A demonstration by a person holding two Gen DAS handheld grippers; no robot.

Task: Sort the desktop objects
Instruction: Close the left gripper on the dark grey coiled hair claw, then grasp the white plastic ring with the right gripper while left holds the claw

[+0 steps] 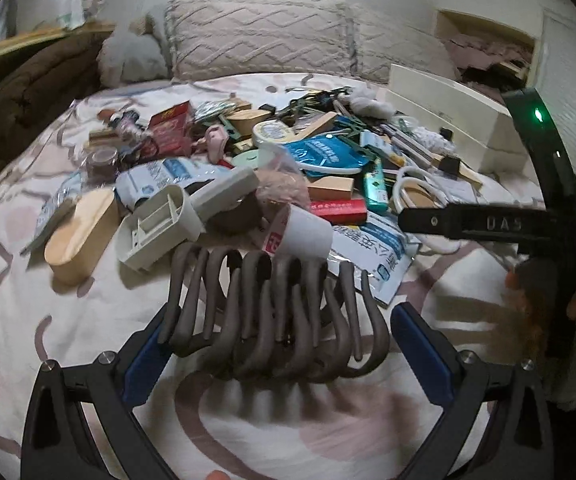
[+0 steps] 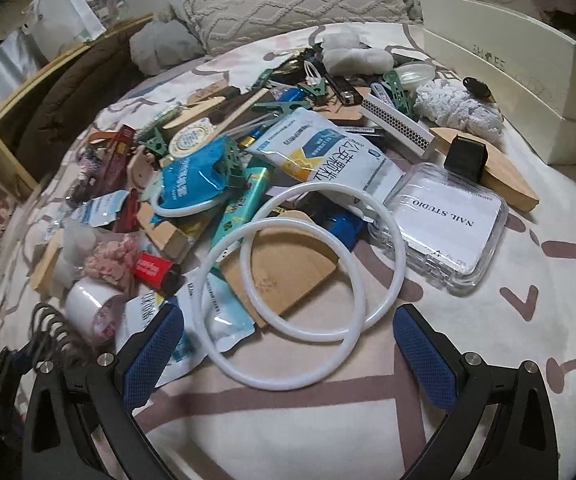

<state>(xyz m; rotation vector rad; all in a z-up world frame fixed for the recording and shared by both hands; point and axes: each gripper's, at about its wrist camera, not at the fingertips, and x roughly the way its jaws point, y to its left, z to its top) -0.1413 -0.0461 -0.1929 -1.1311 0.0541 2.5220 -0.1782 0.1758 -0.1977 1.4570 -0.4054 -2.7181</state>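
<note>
A heap of small objects (image 1: 271,168) lies on a patterned bedsheet (image 1: 27,312). My left gripper (image 1: 279,340) is open, its blue pads on either side of a bundle of grey-brown S-hooks (image 1: 275,316); the left pad (image 1: 147,344) touches the bundle, the right pad stands apart. My right gripper (image 2: 288,344) is open and empty just in front of two white plastic rings (image 2: 308,264) that lie overlapped on a brown card (image 2: 283,268). The right gripper's body also shows in the left wrist view (image 1: 488,224), and the hooks show in the right wrist view (image 2: 53,330).
A white paper cup (image 1: 308,232), a cream plastic holder (image 1: 159,224) and a wooden oval box (image 1: 79,236) lie behind the hooks. A clear nail case (image 2: 444,232), snack packets (image 2: 328,152) and a white shoebox (image 2: 500,80) lie near the rings. Pillows (image 1: 259,36) stand at the back.
</note>
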